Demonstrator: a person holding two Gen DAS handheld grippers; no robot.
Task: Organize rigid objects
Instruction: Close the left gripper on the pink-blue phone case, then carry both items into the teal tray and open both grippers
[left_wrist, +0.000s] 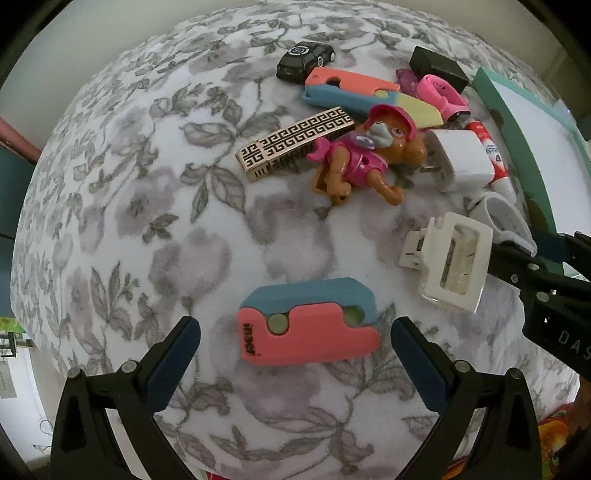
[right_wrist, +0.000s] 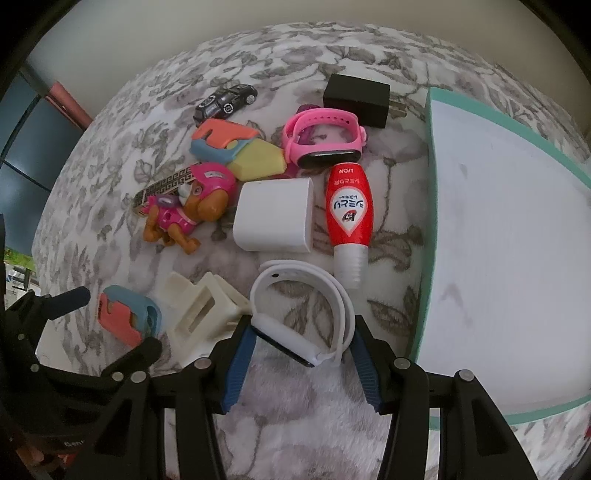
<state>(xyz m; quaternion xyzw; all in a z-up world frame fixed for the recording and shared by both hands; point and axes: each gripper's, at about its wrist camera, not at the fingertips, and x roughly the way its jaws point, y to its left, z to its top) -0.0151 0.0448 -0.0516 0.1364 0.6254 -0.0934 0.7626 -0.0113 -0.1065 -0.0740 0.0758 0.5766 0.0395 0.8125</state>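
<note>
My left gripper (left_wrist: 295, 332) is open, its blue pads on either side of a pink and blue toy knife (left_wrist: 308, 321) lying on the floral blanket; the knife also shows in the right wrist view (right_wrist: 127, 315). My right gripper (right_wrist: 301, 339) has its pads around a white smart band (right_wrist: 303, 310), touching its sides. A white hair claw clip (right_wrist: 203, 310) lies just left of the band. A teal-edged white tray (right_wrist: 517, 240) lies to the right.
Further back lie a pink pup figure (right_wrist: 188, 210), white charger (right_wrist: 275, 218), red tube (right_wrist: 349, 206), pink smart band (right_wrist: 321, 136), black adapter (right_wrist: 356, 98), black toy car (right_wrist: 225, 99), a longer pink-blue toy knife (right_wrist: 236, 147) and a patterned lighter (left_wrist: 295, 142).
</note>
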